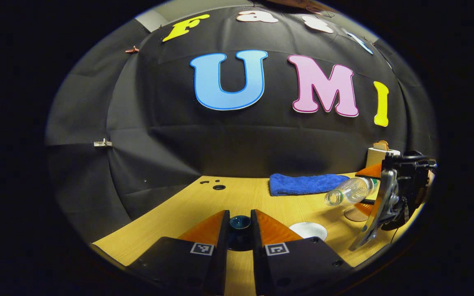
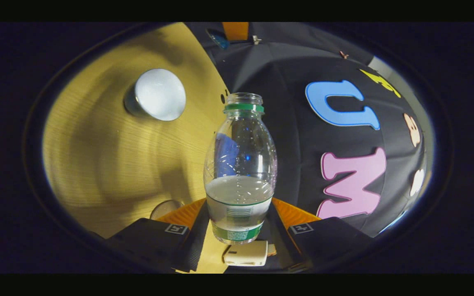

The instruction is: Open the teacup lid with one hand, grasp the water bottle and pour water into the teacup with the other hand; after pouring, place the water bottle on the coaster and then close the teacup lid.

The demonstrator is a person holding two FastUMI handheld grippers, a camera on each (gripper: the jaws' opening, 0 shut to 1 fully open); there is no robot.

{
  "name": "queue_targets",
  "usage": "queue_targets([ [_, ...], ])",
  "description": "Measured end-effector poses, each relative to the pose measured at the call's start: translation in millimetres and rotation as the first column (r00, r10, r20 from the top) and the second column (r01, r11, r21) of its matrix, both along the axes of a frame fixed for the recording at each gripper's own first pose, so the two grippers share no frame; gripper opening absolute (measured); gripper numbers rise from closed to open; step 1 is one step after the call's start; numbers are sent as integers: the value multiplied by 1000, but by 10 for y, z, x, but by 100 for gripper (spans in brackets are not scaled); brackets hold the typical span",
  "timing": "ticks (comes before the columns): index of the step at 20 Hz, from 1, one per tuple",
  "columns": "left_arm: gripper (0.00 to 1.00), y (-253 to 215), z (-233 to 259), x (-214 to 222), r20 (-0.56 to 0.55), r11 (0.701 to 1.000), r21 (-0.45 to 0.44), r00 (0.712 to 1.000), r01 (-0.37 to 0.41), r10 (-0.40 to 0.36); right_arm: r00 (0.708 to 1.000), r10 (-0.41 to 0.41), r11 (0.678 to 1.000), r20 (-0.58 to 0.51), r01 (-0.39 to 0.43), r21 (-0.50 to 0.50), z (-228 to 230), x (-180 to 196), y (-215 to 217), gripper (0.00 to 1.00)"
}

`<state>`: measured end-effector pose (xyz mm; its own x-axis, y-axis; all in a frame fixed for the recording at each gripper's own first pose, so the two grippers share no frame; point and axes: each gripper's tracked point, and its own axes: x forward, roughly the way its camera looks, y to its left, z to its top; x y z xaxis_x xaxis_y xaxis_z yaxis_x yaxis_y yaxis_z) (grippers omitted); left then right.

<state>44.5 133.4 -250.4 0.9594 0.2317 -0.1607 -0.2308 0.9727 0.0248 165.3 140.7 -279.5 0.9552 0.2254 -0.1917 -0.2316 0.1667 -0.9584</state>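
Right gripper [image 2: 239, 230] clamps the tilted bottle [image 2: 240, 172] just beside the open cup [image 1: 308, 230]; left gripper [image 1: 240, 230] pinches the lid [image 1: 240, 222] left of the cup.

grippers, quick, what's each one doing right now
Left gripper: closed on the teacup lid, held by its knob.
Right gripper: closed on the water bottle, tipped on its side, mouth toward the open teacup.

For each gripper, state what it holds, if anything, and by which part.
Left gripper: the teacup lid, pinched by its knob. Right gripper: the water bottle, clamped round its lower, labelled body.
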Motion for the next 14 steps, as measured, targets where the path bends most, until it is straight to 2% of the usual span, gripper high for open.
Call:
queue_targets([
  [7, 30, 22, -59, -86, -8, 1000, 8, 1000, -7, 7, 998, 40, 990, 42, -34, -135, -41, 40, 8, 74],
  [14, 30, -26, -110, -127, -11, 1000, -1, 1000, -14, 14, 991, 111, 965, 78, -89, -247, -53, 53, 17, 74],
])
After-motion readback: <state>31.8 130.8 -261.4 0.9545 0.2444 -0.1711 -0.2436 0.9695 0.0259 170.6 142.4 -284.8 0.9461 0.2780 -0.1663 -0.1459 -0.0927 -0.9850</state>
